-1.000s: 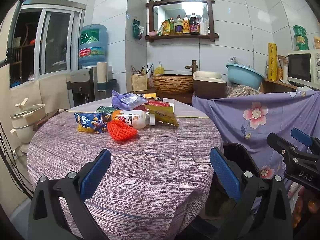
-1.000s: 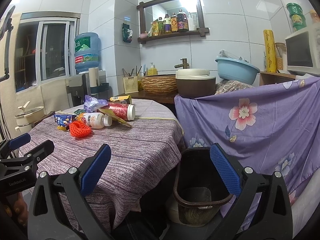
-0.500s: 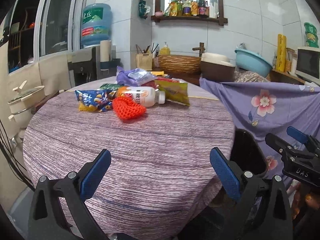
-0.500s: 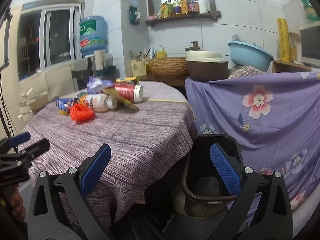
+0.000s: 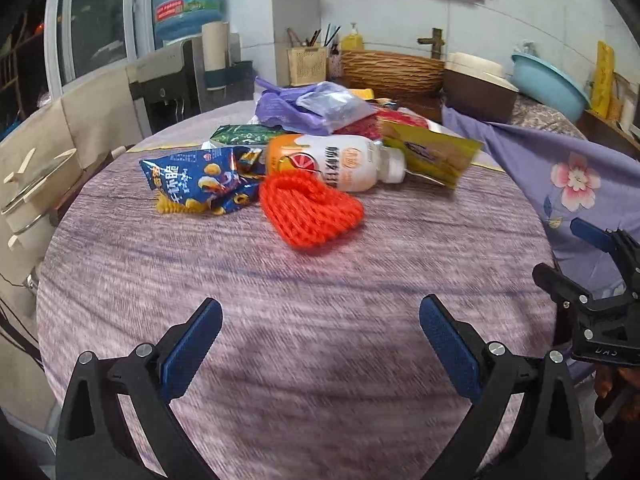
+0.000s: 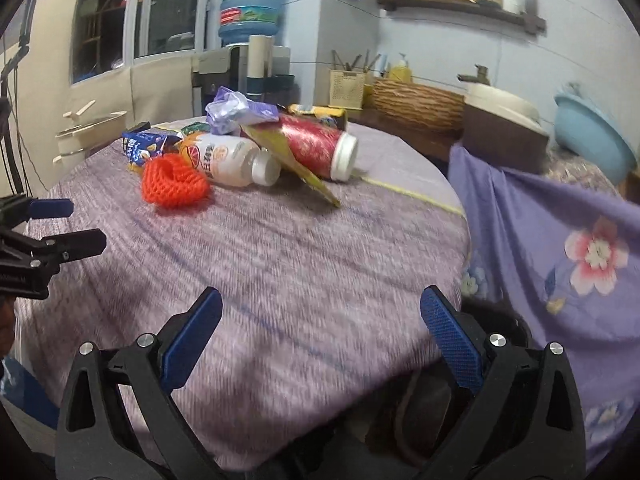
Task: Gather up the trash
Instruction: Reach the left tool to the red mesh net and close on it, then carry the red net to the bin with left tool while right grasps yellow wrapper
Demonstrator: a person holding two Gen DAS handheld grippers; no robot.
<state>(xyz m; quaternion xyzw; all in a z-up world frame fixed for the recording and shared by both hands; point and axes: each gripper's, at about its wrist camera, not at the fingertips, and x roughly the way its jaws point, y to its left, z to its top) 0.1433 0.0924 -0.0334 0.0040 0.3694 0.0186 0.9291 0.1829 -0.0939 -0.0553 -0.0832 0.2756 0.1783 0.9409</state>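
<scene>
Both the left tongs (image 5: 320, 344) and the right tongs (image 6: 320, 340) are spread wide and hold nothing, low over the near side of the round table (image 5: 304, 320), while the trash pile (image 5: 304, 152), with its orange net (image 5: 310, 210) in front, sits far ahead.

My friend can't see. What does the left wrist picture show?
The open left gripper hovers empty over a round table with purple cloth. Ahead lies trash: an orange foam net, a white drink bottle and a blue snack bag.
</scene>
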